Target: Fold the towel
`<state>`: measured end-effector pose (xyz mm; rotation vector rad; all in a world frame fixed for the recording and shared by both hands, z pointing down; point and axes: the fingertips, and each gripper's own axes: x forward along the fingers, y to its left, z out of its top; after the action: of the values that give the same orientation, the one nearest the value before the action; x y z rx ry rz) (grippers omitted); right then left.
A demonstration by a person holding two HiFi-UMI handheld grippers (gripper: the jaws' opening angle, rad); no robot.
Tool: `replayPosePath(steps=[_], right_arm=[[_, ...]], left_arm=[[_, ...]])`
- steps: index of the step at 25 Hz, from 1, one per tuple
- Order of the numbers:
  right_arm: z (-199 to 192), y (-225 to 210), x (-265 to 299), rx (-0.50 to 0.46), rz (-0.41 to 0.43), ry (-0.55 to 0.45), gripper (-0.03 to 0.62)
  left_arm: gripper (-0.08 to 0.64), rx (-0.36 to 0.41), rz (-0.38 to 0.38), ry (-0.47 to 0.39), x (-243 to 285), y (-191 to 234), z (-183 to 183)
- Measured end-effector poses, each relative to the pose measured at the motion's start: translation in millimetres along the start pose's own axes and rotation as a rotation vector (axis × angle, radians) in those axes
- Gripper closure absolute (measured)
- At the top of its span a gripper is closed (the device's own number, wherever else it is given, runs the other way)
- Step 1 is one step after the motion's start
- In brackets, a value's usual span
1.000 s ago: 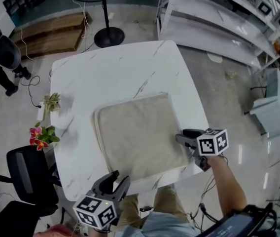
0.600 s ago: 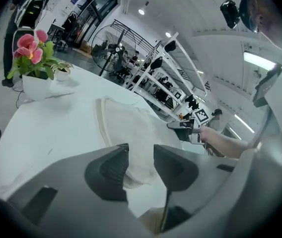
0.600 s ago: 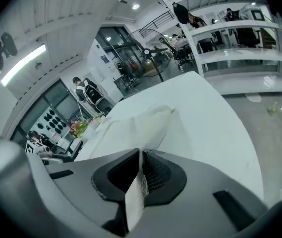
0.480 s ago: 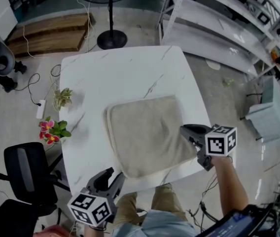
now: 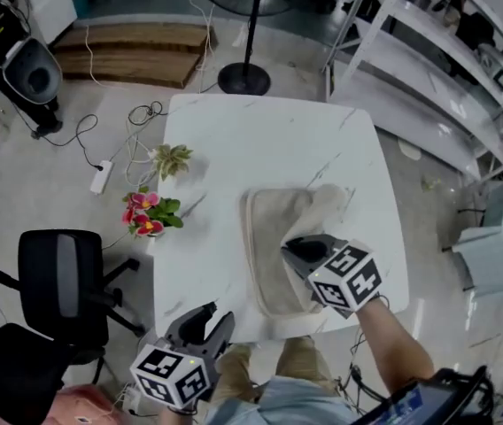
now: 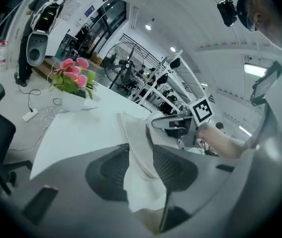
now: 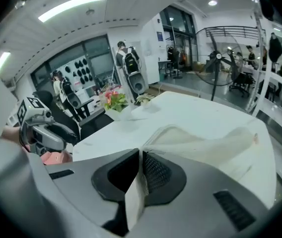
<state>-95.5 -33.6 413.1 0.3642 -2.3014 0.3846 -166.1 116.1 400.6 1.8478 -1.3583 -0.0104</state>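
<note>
A beige towel [image 5: 274,224] lies on the white marble table [image 5: 251,140]; its right part is lifted and drawn over toward the left. My right gripper [image 5: 294,251] hangs above the towel's middle. It closed within the last second and is shut on the towel's thin edge, which shows pinched at the right gripper [image 7: 140,165] in its own view. My left gripper [image 5: 209,315] sits at the table's near edge, left of the towel's near corner. Its jaws have just been closing a little but stand open with nothing between them; the towel [image 6: 133,133] lies beyond them.
Pink flowers [image 5: 150,212] and a small green plant [image 5: 172,158] stand at the table's left edge. A black office chair [image 5: 57,282] is on the left, a fan stand [image 5: 244,78] behind the table, and metal shelving [image 5: 429,78] to the right.
The right gripper shut on the towel's right edge, rose and carried it left over the towel. The left gripper shifted slightly along the near edge.
</note>
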Motion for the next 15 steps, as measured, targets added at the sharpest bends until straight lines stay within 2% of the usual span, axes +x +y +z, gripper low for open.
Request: replayPosePath(steps=[6, 10, 12, 13, 15], right_arm=[[-37, 14, 78, -0.065, 0.012, 0.149, 0.554], [-48, 12, 90, -0.065, 0.012, 0.163, 0.555], [-46, 15, 90, -0.072, 0.052, 0.168, 0.55], [-42, 19, 87, -0.065, 0.093, 0.161, 0.525], [-20, 25, 70, -0.015, 0.183, 0.095, 0.386]], left_arm=[[0.41, -0.059, 0.049, -0.015, -18, 22, -14], [0.41, -0.088, 0.074, -0.012, -22, 28, -19], [0.411, -0.09, 0.075, -0.013, -21, 28, -19], [0.411, -0.085, 0.072, -0.014, -20, 28, -18], [0.411, -0.069, 0.065, -0.013, -18, 25, -14]])
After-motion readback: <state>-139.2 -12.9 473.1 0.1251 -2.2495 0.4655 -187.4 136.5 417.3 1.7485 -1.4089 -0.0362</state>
